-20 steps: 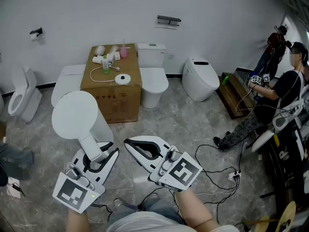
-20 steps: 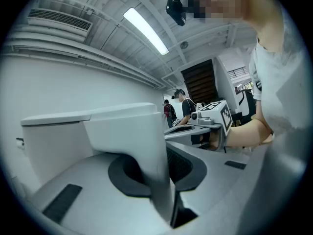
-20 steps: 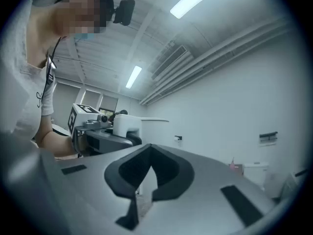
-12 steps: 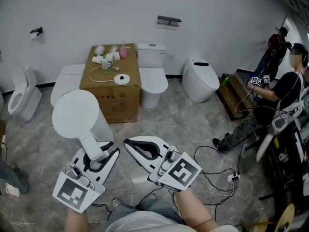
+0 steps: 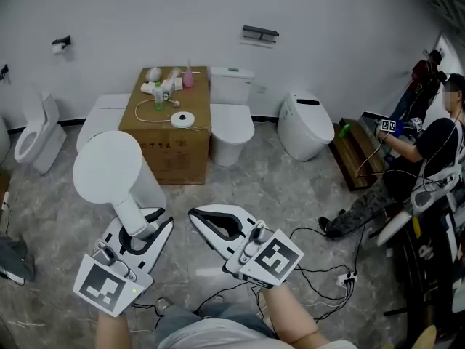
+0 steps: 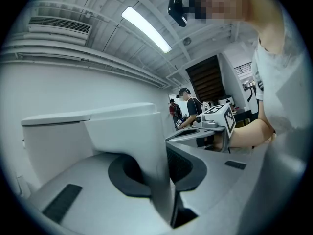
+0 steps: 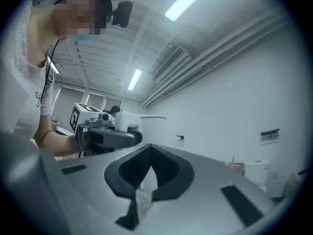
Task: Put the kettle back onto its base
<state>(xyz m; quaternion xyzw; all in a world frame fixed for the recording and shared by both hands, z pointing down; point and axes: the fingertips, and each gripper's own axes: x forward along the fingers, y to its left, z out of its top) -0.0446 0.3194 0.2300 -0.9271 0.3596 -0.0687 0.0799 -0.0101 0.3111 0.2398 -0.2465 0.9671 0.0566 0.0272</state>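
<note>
The white kettle hangs low over the floor, its lid toward me. My left gripper is shut on its handle. In the left gripper view the handle runs between the dark pads and the kettle body fills the left. The round white base lies on top of the cardboard box, well beyond the kettle. My right gripper hovers level just right of the kettle, shut with nothing in it. The right gripper view shows its pads drawn together, and the left gripper beside them.
Small bottles and a cord lie on the box near the base. Toilets stand around it: one right of the box, another further right, one at far left. Cables trail over the floor; a seated person is at right.
Both grippers and the kettle hold nearly the same place. The view has shifted a little, and a dark foot at the left edge has drawn back.
</note>
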